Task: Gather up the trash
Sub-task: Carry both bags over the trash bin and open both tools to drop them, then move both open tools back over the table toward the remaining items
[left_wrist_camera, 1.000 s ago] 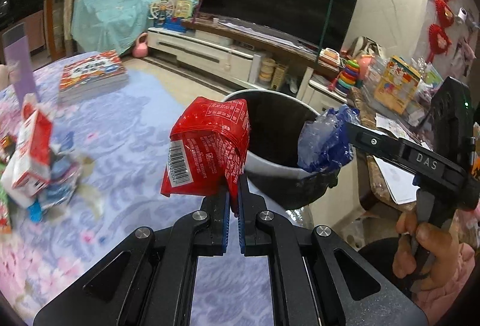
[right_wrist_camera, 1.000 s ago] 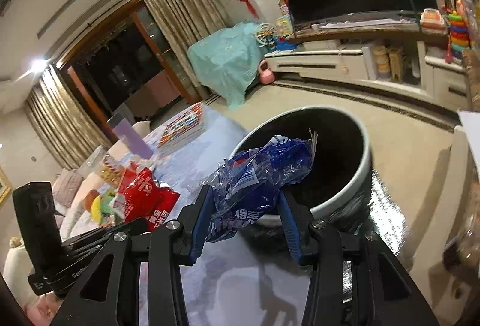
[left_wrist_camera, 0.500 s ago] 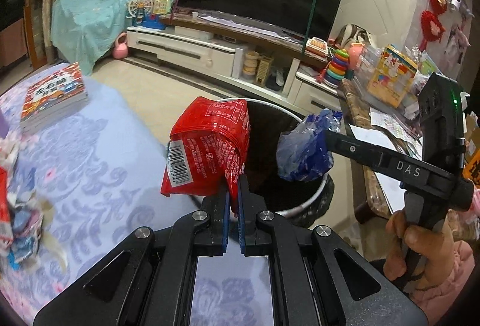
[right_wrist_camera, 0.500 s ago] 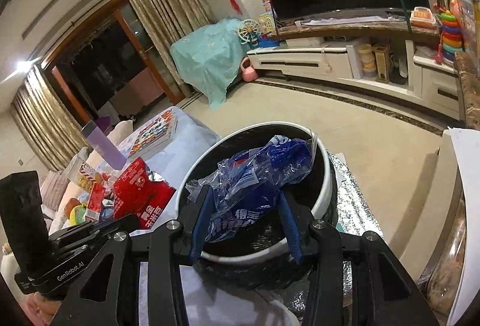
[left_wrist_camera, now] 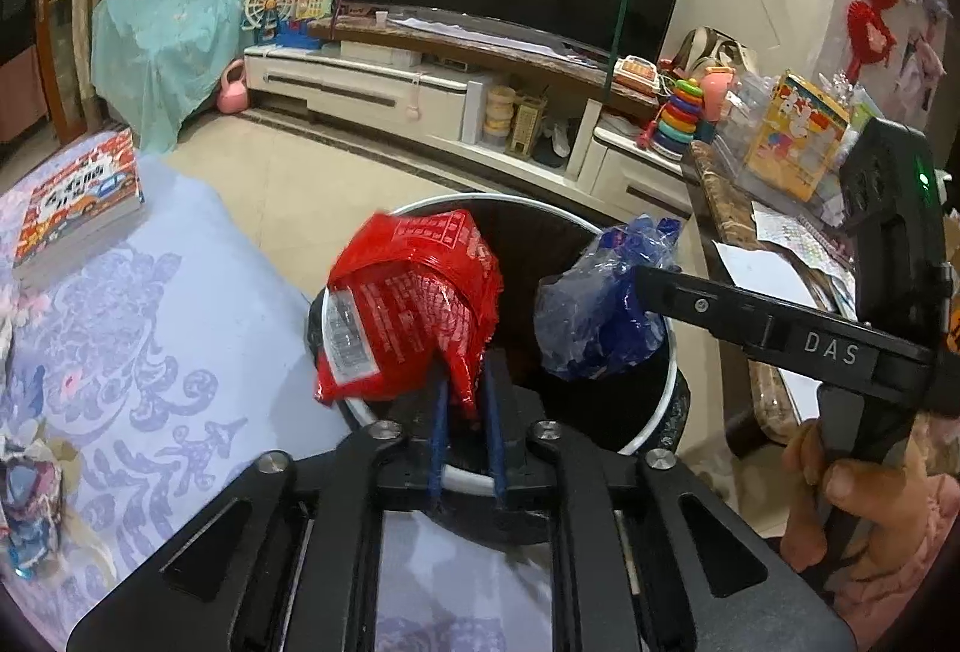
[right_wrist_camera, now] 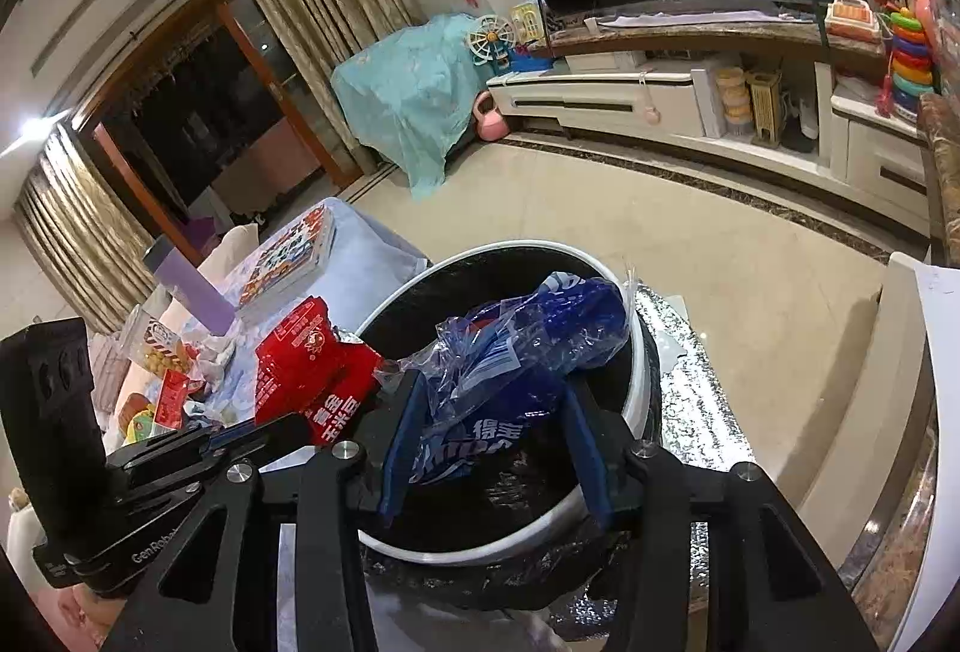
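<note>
A crumpled red snack wrapper (left_wrist_camera: 414, 304) hangs over the near rim of the black-lined trash bin (left_wrist_camera: 516, 197). My left gripper (left_wrist_camera: 467, 400) is below it, jaws opening. Only the wrapper's tail lies loose in the gap between the blue pads (left_wrist_camera: 441, 412), and the wrapper is blurred and tipping. Over the bin (right_wrist_camera: 468, 547), my right gripper (right_wrist_camera: 495, 382) has a blue plastic bag (right_wrist_camera: 516, 352) between its pads (right_wrist_camera: 408, 436). Its jaws are opening, and the bag still touches both pads. The left wrist view shows the right gripper (left_wrist_camera: 636, 280) with the blue bag (left_wrist_camera: 594, 316).
A lilac patterned tablecloth (left_wrist_camera: 150, 352) lies left of the bin, with a stack of books (left_wrist_camera: 78, 208) and more wrappers (left_wrist_camera: 24, 496) on it. A marble-topped side table (left_wrist_camera: 726, 232) with papers stands close on the right. A person's hand (left_wrist_camera: 840, 478) grips the right gripper's handle.
Both grippers have moved forward over the bin. The left jaws have parted and the red wrapper has tipped and sagged. The right jaws stand slightly wider around the blue bag.
</note>
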{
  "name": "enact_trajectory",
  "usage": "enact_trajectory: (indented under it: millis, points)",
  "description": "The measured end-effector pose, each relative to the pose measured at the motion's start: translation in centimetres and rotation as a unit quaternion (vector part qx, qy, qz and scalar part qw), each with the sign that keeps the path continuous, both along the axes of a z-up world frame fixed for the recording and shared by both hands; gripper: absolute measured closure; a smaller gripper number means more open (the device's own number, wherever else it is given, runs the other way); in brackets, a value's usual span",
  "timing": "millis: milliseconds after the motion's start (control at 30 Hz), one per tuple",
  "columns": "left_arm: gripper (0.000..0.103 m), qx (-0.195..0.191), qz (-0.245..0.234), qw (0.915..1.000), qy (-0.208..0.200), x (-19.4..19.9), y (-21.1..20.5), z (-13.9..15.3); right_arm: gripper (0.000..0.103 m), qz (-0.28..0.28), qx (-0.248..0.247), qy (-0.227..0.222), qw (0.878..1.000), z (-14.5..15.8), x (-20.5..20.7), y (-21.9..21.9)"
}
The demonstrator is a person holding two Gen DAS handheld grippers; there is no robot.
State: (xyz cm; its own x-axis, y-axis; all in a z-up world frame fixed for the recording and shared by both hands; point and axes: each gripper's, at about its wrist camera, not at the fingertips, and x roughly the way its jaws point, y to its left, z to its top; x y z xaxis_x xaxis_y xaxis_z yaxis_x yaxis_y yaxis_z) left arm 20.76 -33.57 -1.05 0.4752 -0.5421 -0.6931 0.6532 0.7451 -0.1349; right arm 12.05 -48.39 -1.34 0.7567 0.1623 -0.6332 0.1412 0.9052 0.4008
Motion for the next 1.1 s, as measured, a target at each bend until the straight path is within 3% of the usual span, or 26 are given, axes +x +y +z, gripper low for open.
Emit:
enact_trajectory:
  millis: [100,133,200,333,700,1100]
  points:
    - [0.054,0.003,0.006,0.9999,-0.010,-0.3,0.3,0.0,0.045,0.004,0.002,0.009,1.000,-0.2,0.4,-0.1]
    - [0.052,0.000,0.009,0.9999,-0.013,-0.4,0.6,0.1,0.043,0.003,0.002,0.011,1.000,-0.2,0.4,0.0]
    - [0.050,-0.007,0.014,0.9998,-0.010,-0.4,1.2,0.1,0.028,0.001,0.004,0.010,1.000,-0.3,0.1,0.0]
    - [0.047,-0.017,0.029,0.9994,-0.007,-0.8,2.7,0.1,0.026,-0.006,0.011,0.002,1.000,0.1,-0.5,-0.1]
    - [0.043,-0.035,0.098,0.9946,-0.001,-3.0,9.5,-0.6,0.006,-0.009,0.021,-0.030,0.999,0.9,-3.1,2.8]
    - [0.040,-0.036,0.176,0.9837,0.008,-5.0,17.9,-2.0,0.005,0.046,0.037,-0.031,0.998,-0.3,-3.2,9.3]
